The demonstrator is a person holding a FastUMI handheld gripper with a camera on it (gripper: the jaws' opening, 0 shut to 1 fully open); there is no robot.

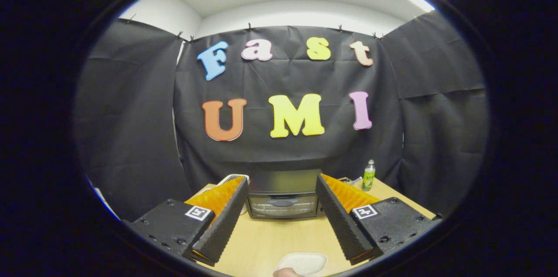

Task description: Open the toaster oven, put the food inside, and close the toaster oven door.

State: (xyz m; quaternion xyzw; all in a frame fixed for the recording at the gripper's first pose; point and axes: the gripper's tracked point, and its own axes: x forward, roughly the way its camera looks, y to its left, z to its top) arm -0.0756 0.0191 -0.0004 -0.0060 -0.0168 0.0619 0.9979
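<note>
I see my gripper (282, 187) wide open, framing the closed toaster oven (283, 195) beyond; bottle (369, 175) far right, plate (302, 263) near.

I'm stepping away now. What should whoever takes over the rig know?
Claw: open, holding nothing, raised over the table.
Oven: ahead, seen between the fingers, at the far end of the table, door shut.
Food: on a white plate near the table's front edge, below the claw.
Bottle: right of the oven.
Done: nothing.
Left: open the door, load the food, shut the door.
</note>
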